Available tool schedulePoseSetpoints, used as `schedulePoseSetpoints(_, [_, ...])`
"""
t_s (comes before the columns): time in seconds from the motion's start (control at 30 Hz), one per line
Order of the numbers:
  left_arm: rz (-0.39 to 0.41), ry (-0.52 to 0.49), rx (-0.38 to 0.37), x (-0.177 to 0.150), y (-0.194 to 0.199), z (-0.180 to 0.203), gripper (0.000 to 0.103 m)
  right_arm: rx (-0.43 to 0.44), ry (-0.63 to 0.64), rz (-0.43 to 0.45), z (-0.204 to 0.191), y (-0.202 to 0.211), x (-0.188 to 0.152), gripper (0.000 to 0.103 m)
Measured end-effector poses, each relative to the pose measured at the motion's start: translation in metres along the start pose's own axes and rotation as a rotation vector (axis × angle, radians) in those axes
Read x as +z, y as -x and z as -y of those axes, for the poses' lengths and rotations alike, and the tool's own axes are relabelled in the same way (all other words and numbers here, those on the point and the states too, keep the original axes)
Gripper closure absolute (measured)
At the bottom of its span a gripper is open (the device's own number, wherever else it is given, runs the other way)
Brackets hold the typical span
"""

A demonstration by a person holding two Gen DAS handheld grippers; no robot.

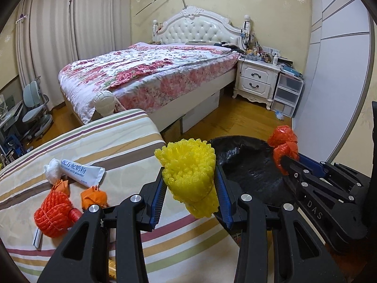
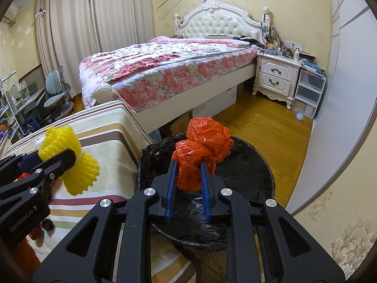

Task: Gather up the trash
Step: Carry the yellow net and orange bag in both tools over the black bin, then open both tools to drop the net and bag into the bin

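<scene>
My left gripper is shut on a yellow foam net and holds it above the edge of the striped table, beside the bin. My right gripper is shut on a crumpled orange plastic bag held over the black-lined trash bin. The bin also shows in the left wrist view, with the orange bag above it. On the table lie an orange mesh net, an orange paper scrap, a white tube and a white wad.
A bed with a floral cover stands behind the table. A white nightstand and plastic drawers are at the back right. A wardrobe wall runs along the right. A desk chair is at far left.
</scene>
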State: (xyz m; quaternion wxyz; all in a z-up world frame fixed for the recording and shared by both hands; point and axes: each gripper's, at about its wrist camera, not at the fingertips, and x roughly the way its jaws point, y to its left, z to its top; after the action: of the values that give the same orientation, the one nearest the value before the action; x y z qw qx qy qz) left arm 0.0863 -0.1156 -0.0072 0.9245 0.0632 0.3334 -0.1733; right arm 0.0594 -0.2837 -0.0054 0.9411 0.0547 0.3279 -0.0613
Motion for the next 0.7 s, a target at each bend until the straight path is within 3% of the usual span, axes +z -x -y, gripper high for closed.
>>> schedulePoseSetpoints(0.7, [-0.065,-0.061,0.018,0.012,-0.057,0.036,0.061,-0.034,-0.058,-0.059,0.037,-0.041,0.002,0.084])
